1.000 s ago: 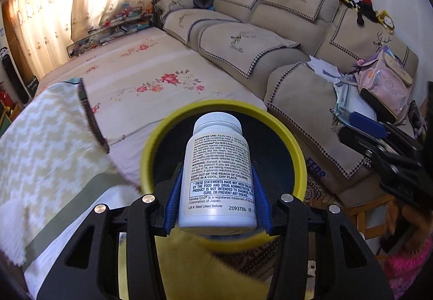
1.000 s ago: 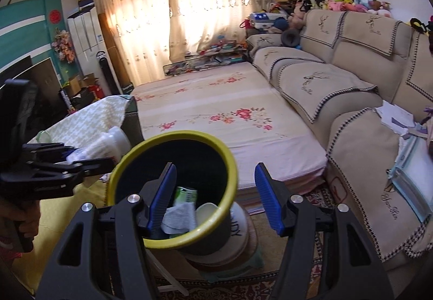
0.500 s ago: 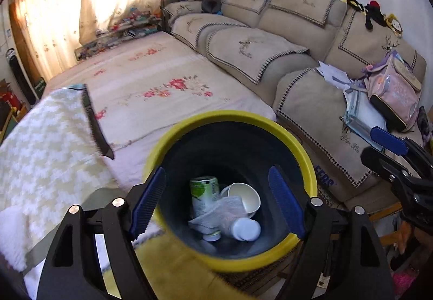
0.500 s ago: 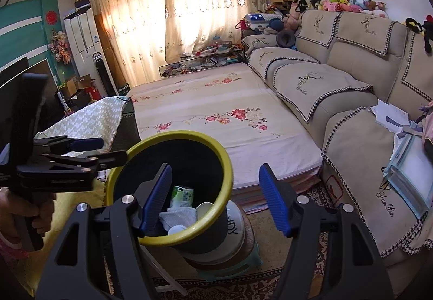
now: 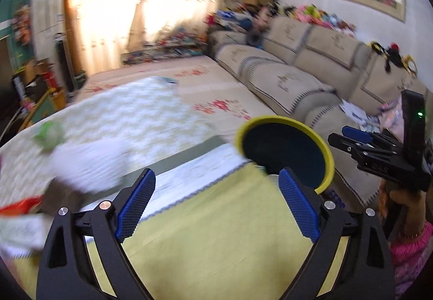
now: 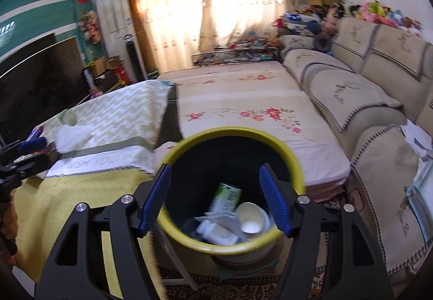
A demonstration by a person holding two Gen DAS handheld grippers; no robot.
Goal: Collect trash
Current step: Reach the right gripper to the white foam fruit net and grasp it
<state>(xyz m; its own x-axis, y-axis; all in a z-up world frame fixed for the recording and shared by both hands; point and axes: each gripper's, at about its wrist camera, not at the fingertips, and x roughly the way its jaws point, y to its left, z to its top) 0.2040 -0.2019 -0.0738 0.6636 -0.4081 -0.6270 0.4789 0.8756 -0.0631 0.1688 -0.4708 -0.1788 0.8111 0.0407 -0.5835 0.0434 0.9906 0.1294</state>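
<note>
Already empty, its jaws opening, the left gripper (image 5: pixel 216 205) swung from the yellow-rimmed bin (image 6: pixel 231 191) toward blurred table trash (image 5: pixel 86 167); a hasty grab risked missing, while the right gripper (image 6: pixel 215 197) hung open over the bin.

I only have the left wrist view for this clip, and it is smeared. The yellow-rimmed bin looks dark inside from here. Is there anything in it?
Observer: Yes. The right wrist view looks down into the bin; a white pill bottle lies on its side at the bottom.
Operator: Anything else in there?
Observer: A green can, crumpled white tissue and a white cup, all beside the bottle.
Operator: I see the right gripper only side-on. Is it carrying something?
Observer: No. In its own view the right gripper has nothing between its blue pads; the bin shows through the gap.
</note>
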